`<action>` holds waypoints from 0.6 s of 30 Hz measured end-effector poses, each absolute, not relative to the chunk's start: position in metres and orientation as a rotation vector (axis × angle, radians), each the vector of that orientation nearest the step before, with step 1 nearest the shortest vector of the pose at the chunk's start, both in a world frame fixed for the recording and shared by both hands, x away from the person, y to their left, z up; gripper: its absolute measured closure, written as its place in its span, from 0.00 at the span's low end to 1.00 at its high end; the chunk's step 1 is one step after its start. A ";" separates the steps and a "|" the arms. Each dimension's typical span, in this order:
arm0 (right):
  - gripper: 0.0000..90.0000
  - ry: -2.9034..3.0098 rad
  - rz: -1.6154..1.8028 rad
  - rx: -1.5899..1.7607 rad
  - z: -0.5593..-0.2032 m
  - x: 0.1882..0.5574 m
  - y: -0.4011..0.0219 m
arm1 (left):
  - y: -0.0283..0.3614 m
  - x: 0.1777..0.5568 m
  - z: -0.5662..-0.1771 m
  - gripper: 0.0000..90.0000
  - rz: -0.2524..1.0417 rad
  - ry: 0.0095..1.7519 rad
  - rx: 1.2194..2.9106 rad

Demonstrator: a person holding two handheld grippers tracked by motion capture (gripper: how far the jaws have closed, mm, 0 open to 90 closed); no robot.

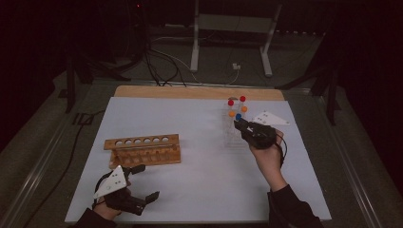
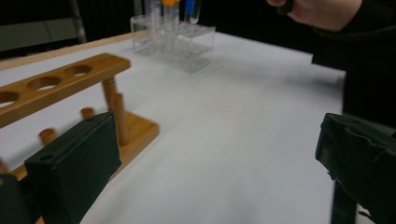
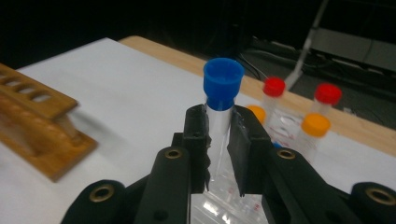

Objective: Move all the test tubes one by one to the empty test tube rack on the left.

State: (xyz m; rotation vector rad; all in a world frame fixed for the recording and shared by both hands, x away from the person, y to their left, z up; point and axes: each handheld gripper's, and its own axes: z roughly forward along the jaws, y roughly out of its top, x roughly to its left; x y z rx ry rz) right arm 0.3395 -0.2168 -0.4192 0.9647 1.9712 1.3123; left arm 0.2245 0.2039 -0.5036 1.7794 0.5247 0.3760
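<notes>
Your left gripper point(image 2: 215, 172) has its two black jaws standing wide apart over the white table cover point(image 2: 243, 126), nothing between them. The wooden tube rack point(image 2: 70, 102) sits just beside the jaw on the left. Farther off stands the clear plastic rack point(image 2: 175, 39) with an orange-capped tube point(image 2: 169, 9) and a blue-capped tube point(image 2: 190, 9). Your other hand point(image 2: 322, 11) is near the top edge

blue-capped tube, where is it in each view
High view: blue-capped tube right of centre, at the right gripper.
Left gripper view: top centre, above the clear rack.
Right gripper view: centre, clamped.
Shared landmark: wooden rack.
</notes>
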 end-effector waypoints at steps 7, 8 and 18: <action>0.86 2.042 1.342 0.897 -0.413 0.323 -0.206 | 0.195 0.224 -0.492 0.03 0.391 0.490 1.751; 0.86 2.042 1.342 0.897 -0.413 0.323 -0.206 | 0.193 0.225 -0.490 0.03 0.367 0.497 1.764; 0.86 2.177 1.344 0.818 -0.431 0.301 -0.191 | 0.171 0.231 -0.461 0.02 0.320 0.465 1.803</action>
